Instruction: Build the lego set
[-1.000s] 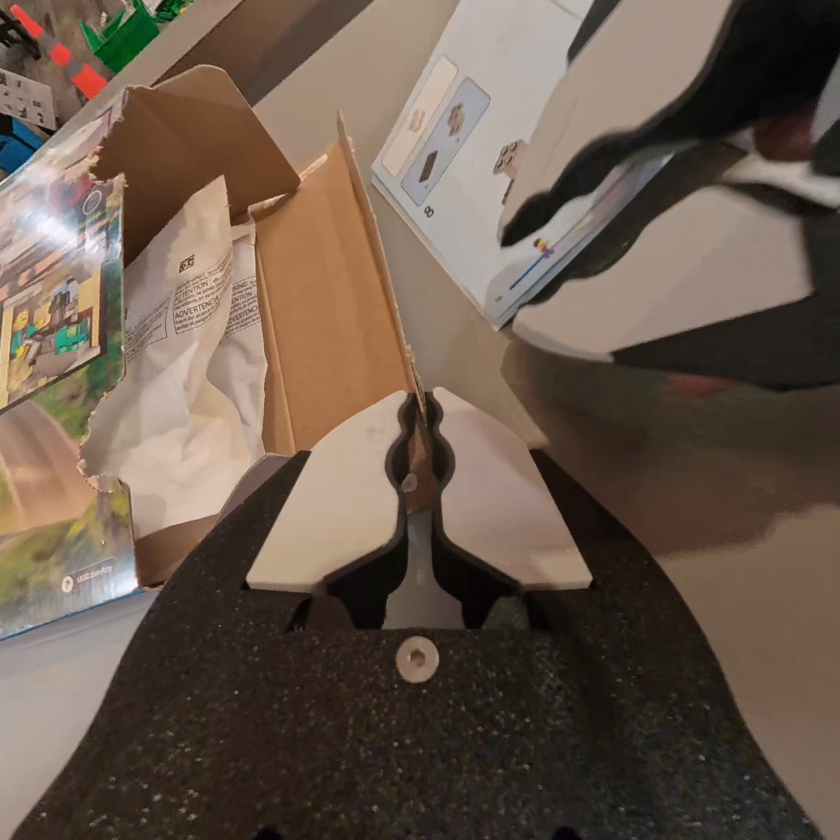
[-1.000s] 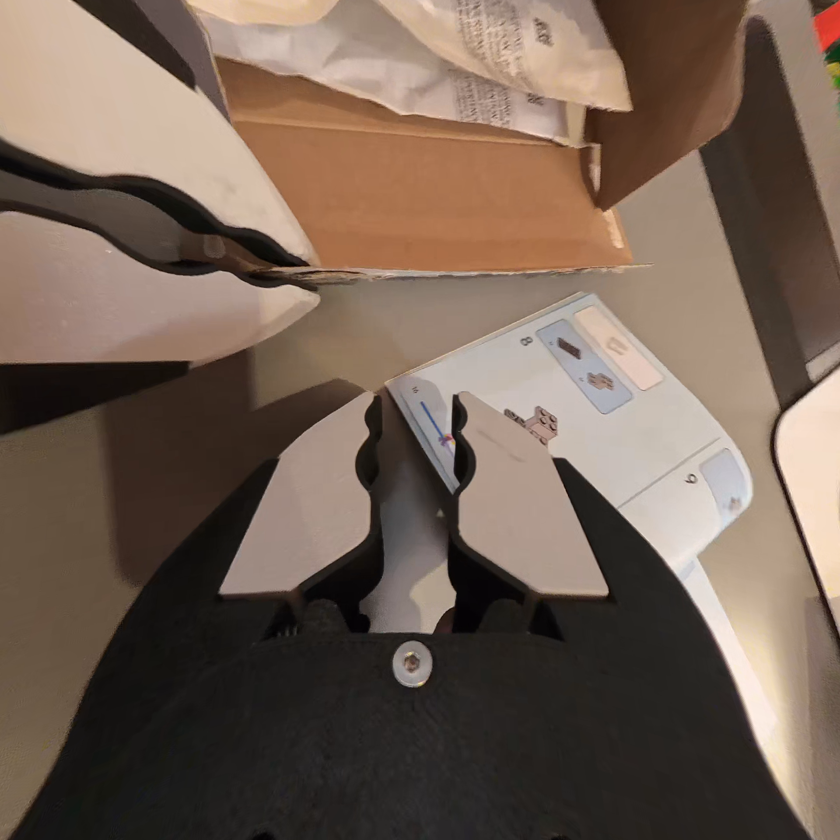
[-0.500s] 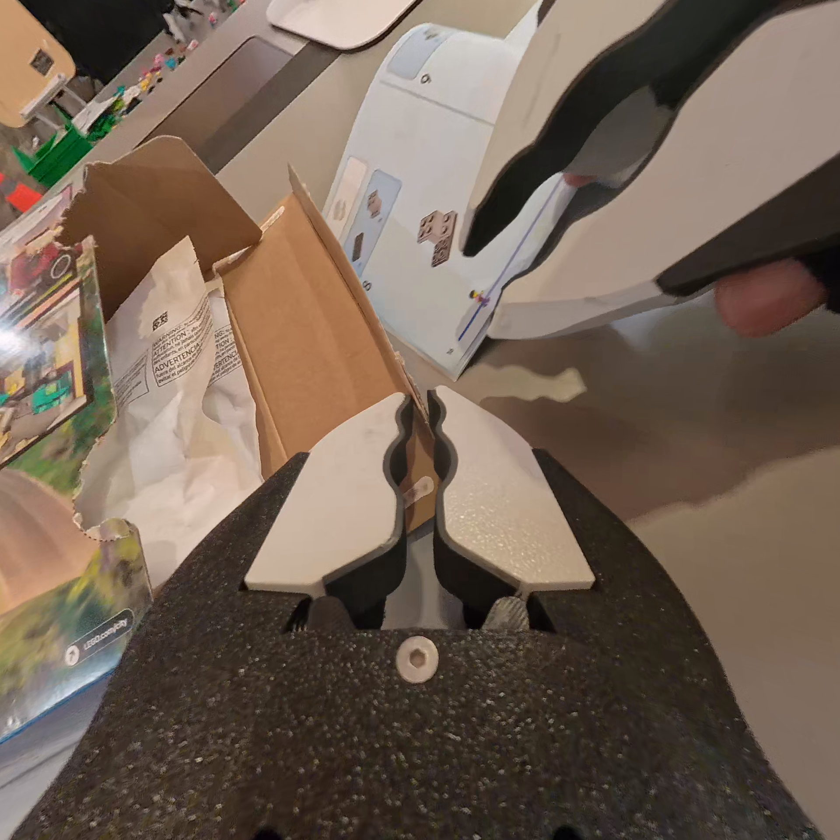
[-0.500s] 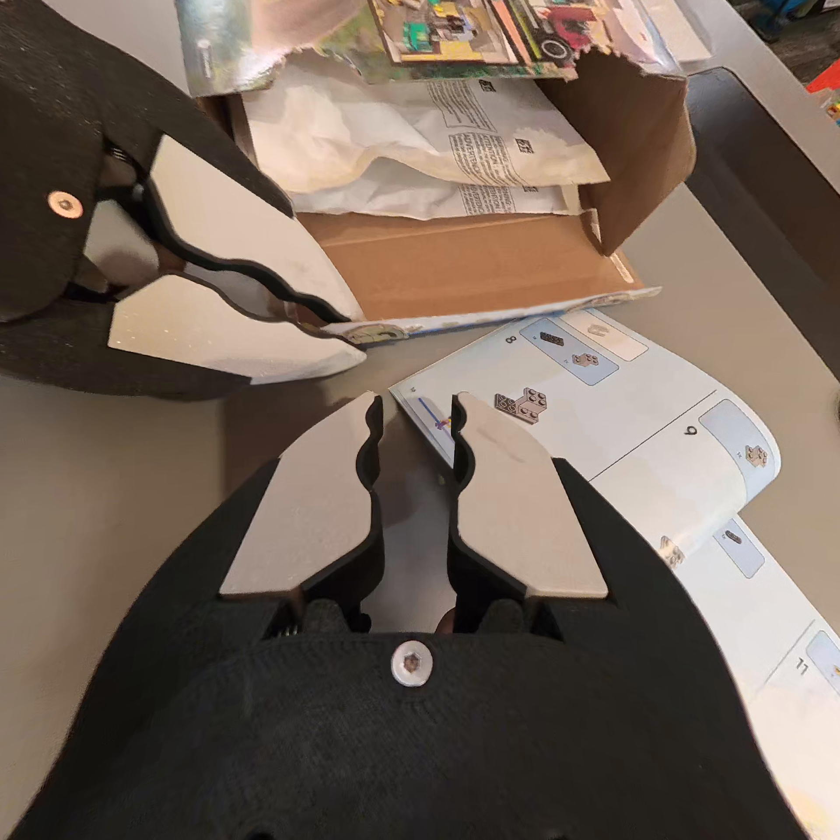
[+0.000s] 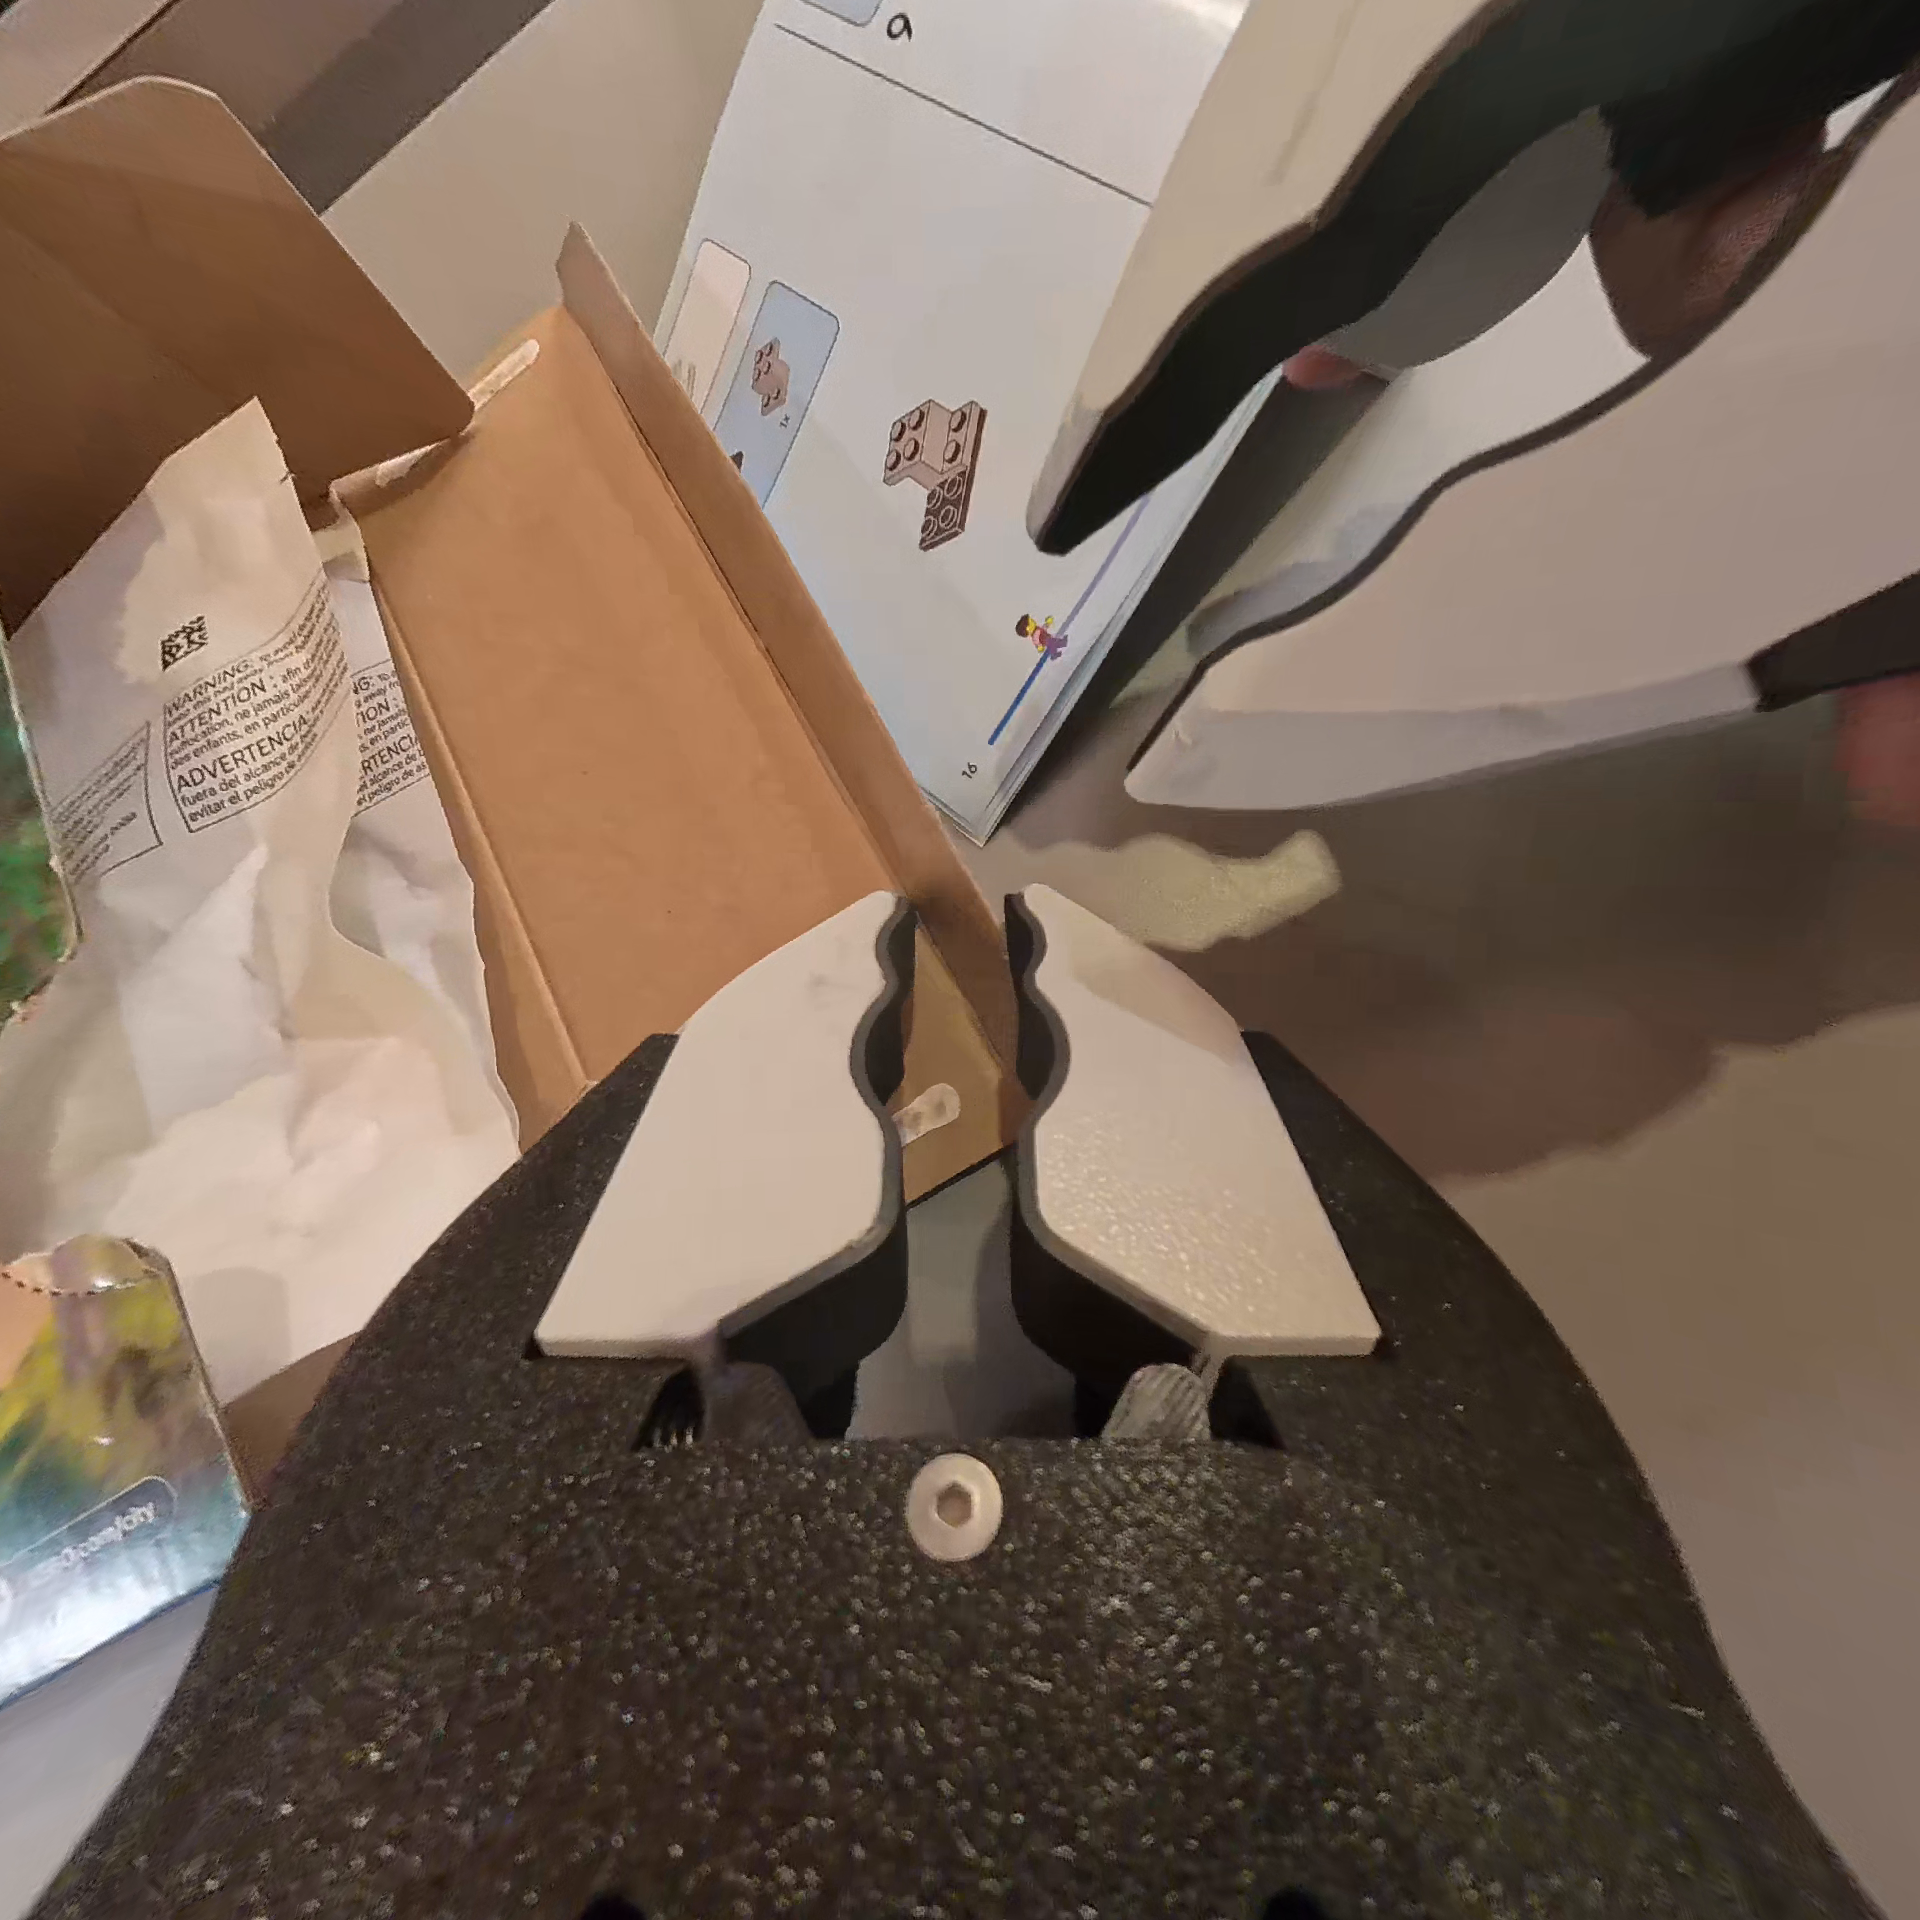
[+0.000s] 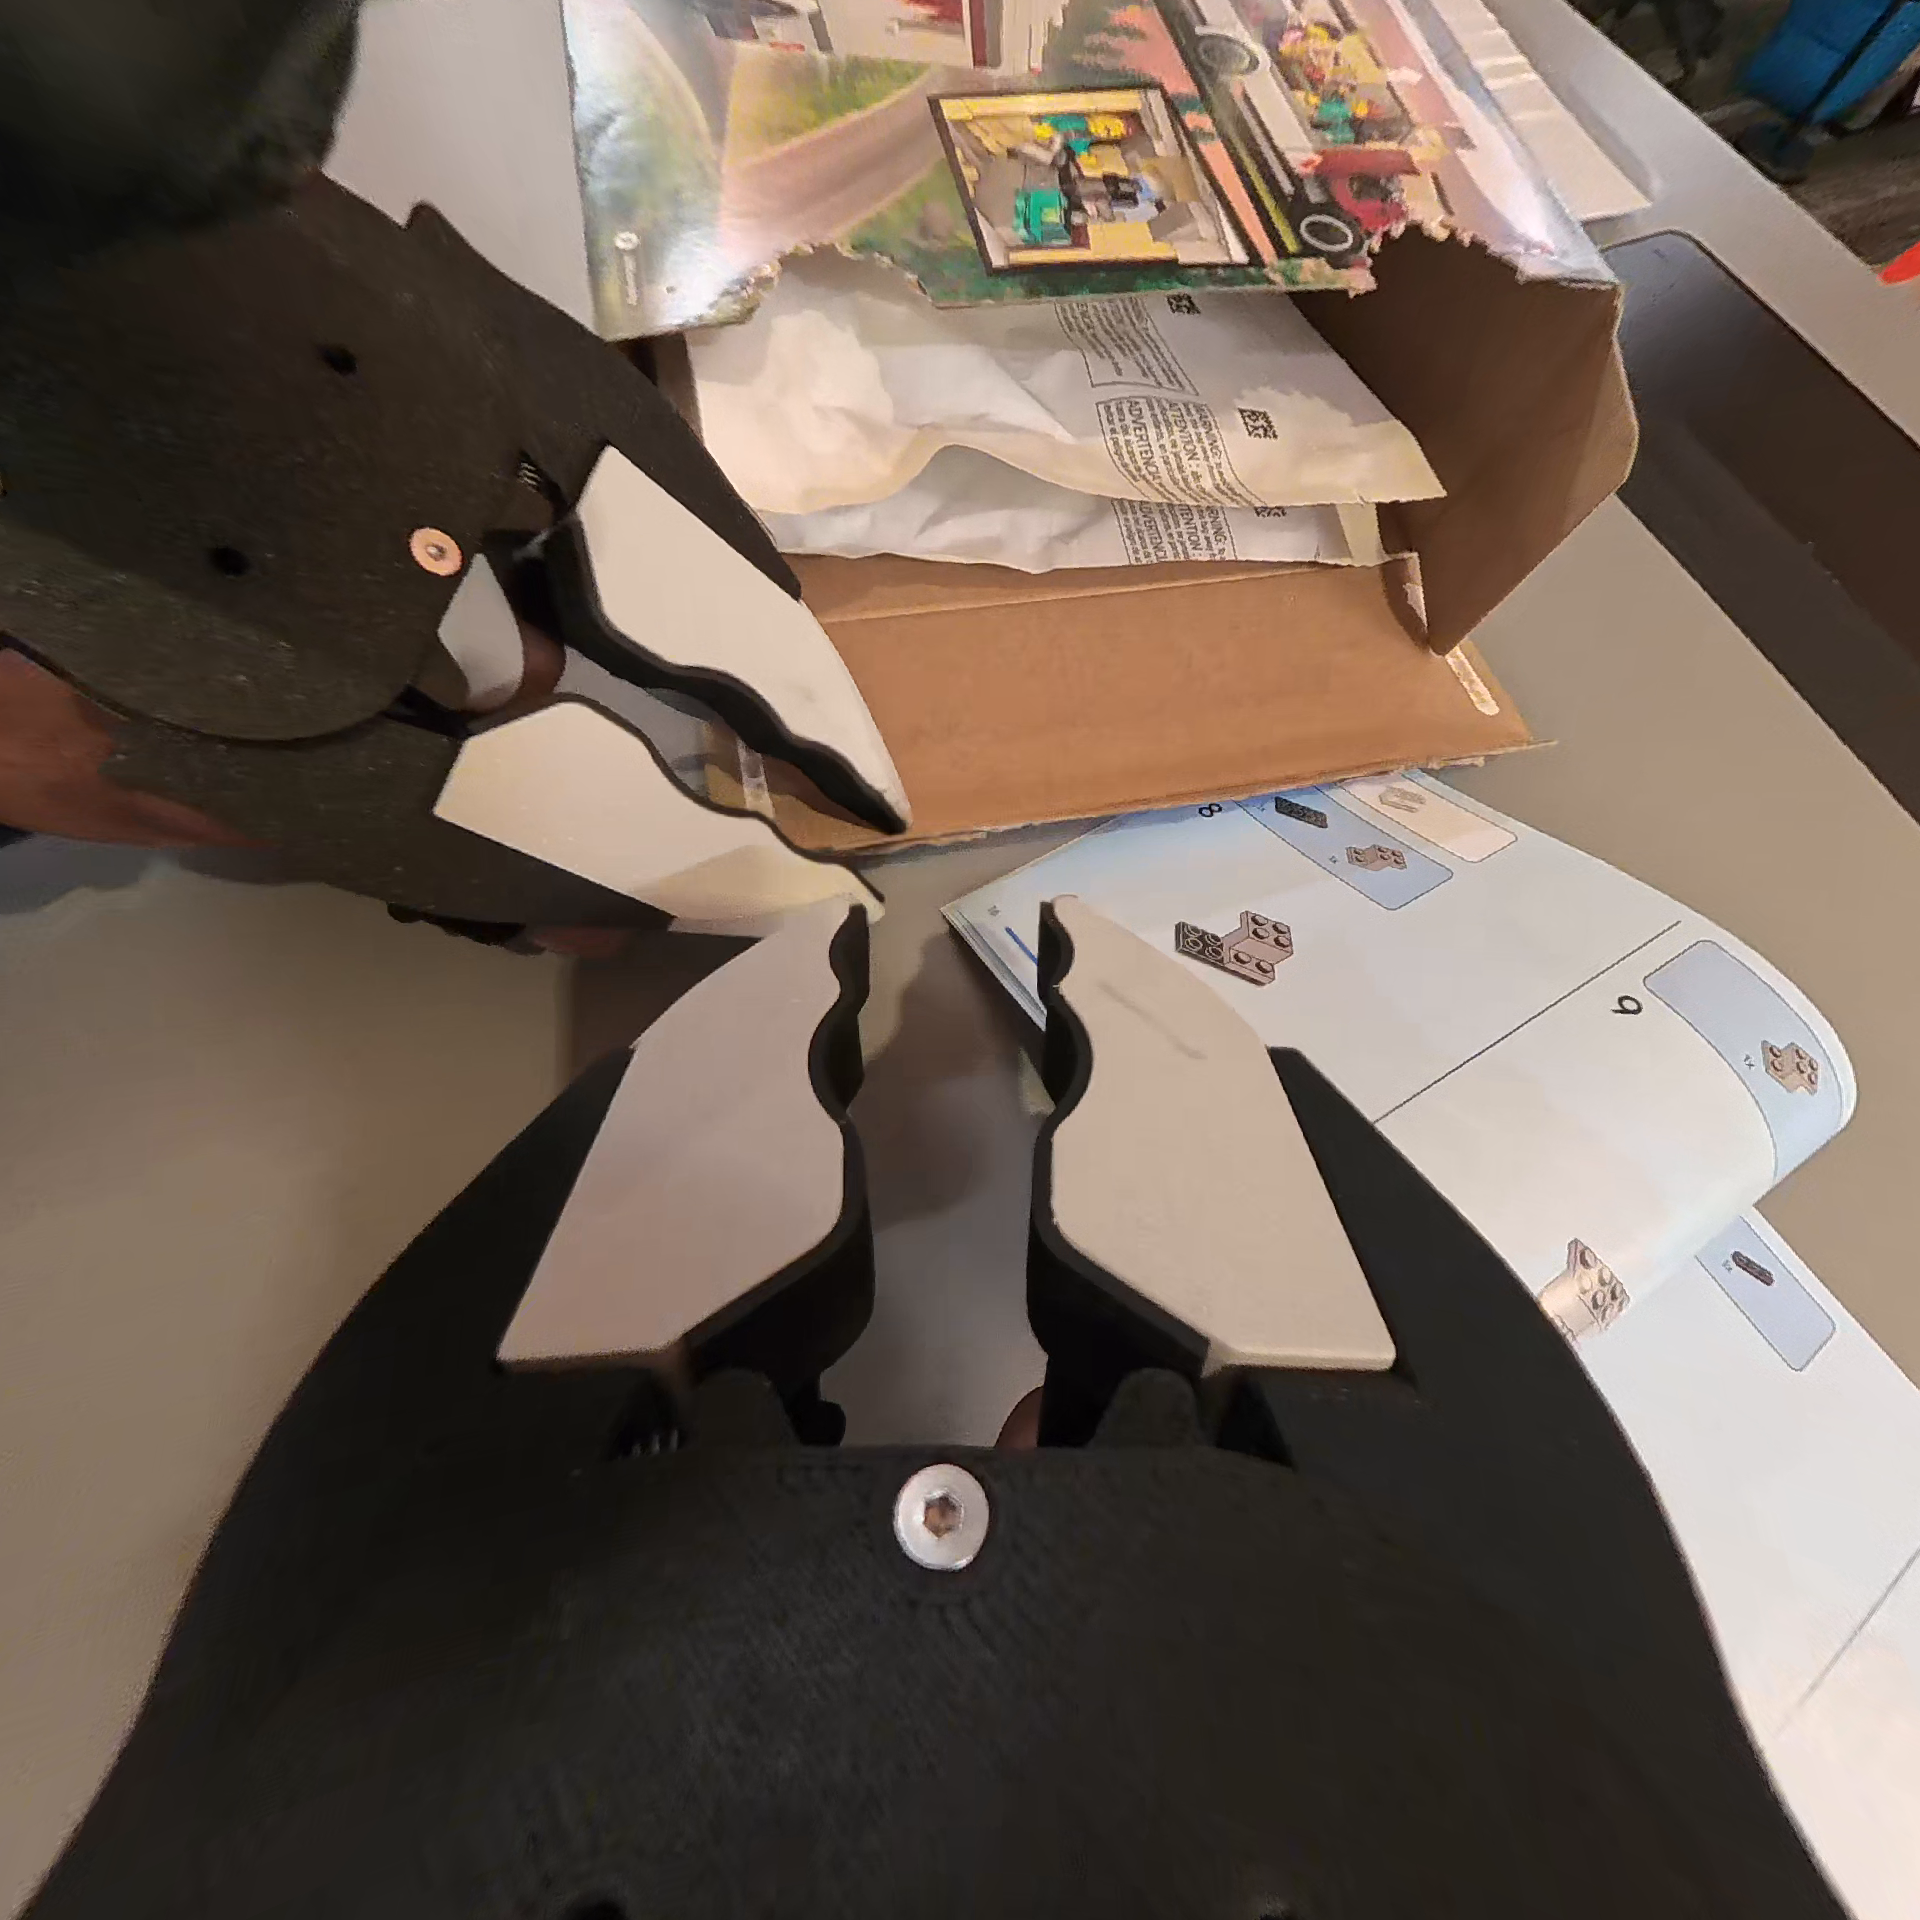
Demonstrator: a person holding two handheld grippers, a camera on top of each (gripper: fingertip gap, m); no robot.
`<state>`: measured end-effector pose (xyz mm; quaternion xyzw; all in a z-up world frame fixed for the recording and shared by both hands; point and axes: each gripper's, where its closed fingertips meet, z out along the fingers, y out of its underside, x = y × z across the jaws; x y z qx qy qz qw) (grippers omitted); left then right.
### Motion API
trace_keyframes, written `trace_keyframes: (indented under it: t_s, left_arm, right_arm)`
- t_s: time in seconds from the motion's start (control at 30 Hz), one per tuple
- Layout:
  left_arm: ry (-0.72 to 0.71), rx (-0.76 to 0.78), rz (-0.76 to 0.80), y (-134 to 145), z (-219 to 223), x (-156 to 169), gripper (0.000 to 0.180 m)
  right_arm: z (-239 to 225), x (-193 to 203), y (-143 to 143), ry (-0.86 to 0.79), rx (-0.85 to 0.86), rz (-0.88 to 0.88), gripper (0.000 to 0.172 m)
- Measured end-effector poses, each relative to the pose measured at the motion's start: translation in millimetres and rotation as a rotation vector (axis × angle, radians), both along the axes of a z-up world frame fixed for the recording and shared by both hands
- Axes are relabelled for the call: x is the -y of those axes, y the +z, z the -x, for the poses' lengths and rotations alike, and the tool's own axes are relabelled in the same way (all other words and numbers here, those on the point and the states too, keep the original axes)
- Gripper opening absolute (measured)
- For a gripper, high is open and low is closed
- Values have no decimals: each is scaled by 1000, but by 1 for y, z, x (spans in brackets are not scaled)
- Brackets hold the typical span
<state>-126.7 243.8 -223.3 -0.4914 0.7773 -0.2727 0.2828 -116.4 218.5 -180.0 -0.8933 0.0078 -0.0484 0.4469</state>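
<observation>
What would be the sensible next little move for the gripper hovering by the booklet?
Probably edge the right gripper sideways toward the instruction booklet. It is open, with only table between its fingers, and the booklet's corner lies beside one fingertip. The left gripper straddles the cardboard flap.

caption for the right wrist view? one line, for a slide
Right gripper open over the table beside an instruction booklet; left gripper straddles the cardboard flap of a torn box.

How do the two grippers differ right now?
The left gripper straddles the brown flap of the torn toy box, fingers slightly apart and not clamping it. The right gripper is wider open over bare table, beside the instruction booklet. Both have pale fingers on black bodies.
</observation>
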Motion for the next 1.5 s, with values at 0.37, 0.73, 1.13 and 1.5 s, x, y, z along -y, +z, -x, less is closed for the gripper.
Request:
trace_keyframes:
  t_s: [0.37,0.73,1.13,1.5]
  left_arm:
    - [-16,374,152,66,4,30,40]
    - [-94,551,295,88,-24,126,43]
    - [-85,548,252,84,-28,128,47]
    - [-189,562,303,90,-53,162,37]
  right_arm:
    - [-23,78,49,-6,-44,-157,34]
    - [-131,209,20,-148,-175,-345,33]
    - [-135,215,25,-100,-308,-423,34]
    - [-131,217,31,-58,-328,-466,34]
